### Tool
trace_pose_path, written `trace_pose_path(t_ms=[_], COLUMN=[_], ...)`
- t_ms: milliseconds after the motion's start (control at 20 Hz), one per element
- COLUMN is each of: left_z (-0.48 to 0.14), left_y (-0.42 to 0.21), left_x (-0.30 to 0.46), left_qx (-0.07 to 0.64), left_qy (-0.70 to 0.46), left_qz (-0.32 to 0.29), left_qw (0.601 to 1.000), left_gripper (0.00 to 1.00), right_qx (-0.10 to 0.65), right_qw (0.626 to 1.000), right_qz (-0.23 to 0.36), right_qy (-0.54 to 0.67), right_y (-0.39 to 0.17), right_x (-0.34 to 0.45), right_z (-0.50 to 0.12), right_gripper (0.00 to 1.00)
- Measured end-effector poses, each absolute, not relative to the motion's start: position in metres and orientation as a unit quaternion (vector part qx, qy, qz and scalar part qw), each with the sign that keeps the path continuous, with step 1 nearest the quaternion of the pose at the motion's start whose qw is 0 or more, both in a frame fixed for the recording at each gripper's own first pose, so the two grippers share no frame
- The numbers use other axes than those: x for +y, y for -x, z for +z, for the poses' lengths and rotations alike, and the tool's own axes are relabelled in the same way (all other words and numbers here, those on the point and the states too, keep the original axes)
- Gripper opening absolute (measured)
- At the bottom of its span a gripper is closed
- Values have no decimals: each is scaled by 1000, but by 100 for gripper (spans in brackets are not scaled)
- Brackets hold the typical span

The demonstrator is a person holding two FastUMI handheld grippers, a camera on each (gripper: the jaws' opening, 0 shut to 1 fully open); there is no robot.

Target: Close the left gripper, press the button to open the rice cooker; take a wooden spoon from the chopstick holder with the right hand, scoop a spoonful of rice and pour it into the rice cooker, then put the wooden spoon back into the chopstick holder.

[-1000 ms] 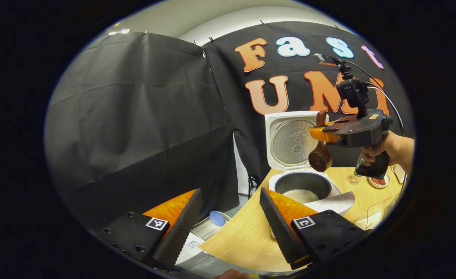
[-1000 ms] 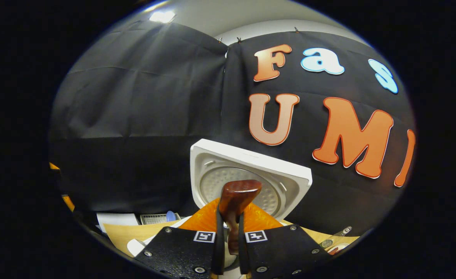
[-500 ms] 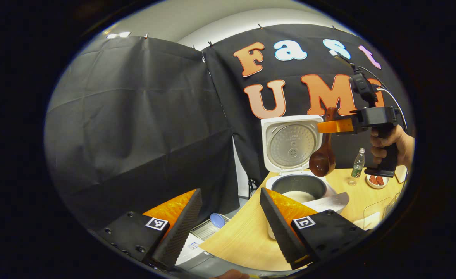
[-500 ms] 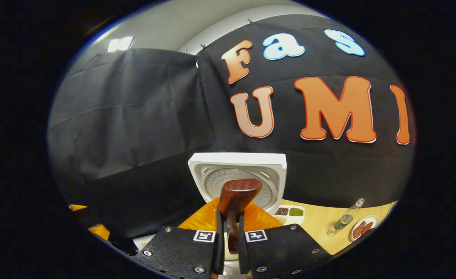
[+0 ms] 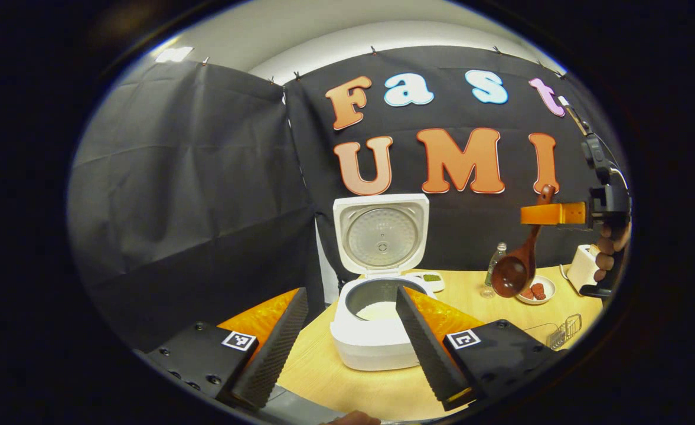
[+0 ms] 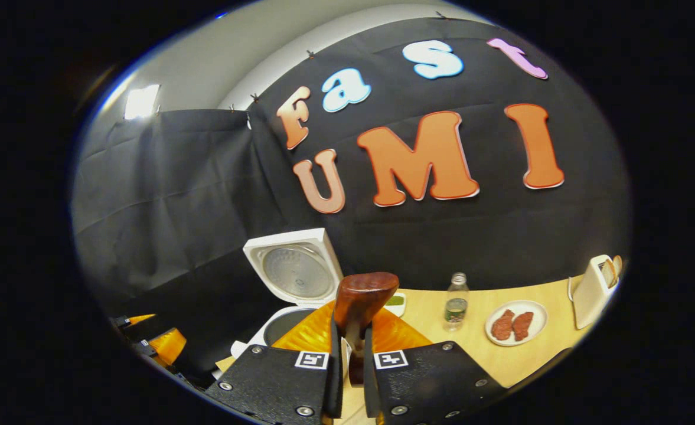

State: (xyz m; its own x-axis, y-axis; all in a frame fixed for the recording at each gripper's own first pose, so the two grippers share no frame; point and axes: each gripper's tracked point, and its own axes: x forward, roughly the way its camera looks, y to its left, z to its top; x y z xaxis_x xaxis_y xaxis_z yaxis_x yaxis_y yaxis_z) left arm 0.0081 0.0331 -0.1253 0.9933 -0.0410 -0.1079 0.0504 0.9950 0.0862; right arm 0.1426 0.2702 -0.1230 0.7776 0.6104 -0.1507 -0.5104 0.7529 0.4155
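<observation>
Black-cloth booth, pale wood surface (image 5: 377,392) w/ the rice cooker (image 5: 377,336) near its left-front part, lid (image 5: 381,233) up, white rice in the pot. Further right along the back edge: a clear bottle (image 6: 456,308), a plate of reddish pieces (image 6: 515,323), a white toaster (image 6: 589,292) toward the right end. A wire rack (image 5: 563,330) sits at the front right in the left gripper view; can't tell if that's the chopstick holder.

Right tool (image 6: 348,354): narrow, both fingers clamped on the wooden spoon (image 5: 515,268) handle. In the left gripper view the spoon hangs bowl-down, in the air above the plate area, well right of the cooker. Bowl looks empty, so judgement: pour done, step in hand = return spoon to holder.

Left tool (image 5: 347,342): wide apart, holding nothing, parked low in front of the cooker.

To do it well: keep the spoon near vertical, bowl down, grip firm so the handle doesn't swivel. Line the bowl over the holder's opening before lowering; go down slow, let go only once the spoon bears on the holder, else it may tip out. Steer clear of bottle & plate on the way. Keep the left tool away from the lid.

Writing: no brand or label on cooker, bottle or toaster readable. Square black-white markers on the tools, no text.
</observation>
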Motion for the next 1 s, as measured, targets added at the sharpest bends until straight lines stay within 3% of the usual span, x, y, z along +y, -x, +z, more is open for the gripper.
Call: trace_pose_path(t_ms=[100, 150, 650, 1000], left_z=[-120, -117, -109, -102], left_y=[-6, -4, 11, 15], left_x=[18, 9, -55, -62], left_qx=[50, 49, 55, 59], left_qy=[-46, -45, -35, -33], left_qz=[-26, -29, -50, -34], left_qw=[997, 997, 997, 997], left_gripper=[100, 96, 96, 96], right_qx=[148, 155, 199, 239], right_qw=[931, 933, 946, 935], right_qz=[277, 264, 129, 106], right_qy=[-184, -190, -223, -240], right_y=[-142, -141, -122, -108], right_x=[231, 212, 39, 19], right_z=[-140, -149, -233, -298], right_gripper=[14, 14, 14, 14])
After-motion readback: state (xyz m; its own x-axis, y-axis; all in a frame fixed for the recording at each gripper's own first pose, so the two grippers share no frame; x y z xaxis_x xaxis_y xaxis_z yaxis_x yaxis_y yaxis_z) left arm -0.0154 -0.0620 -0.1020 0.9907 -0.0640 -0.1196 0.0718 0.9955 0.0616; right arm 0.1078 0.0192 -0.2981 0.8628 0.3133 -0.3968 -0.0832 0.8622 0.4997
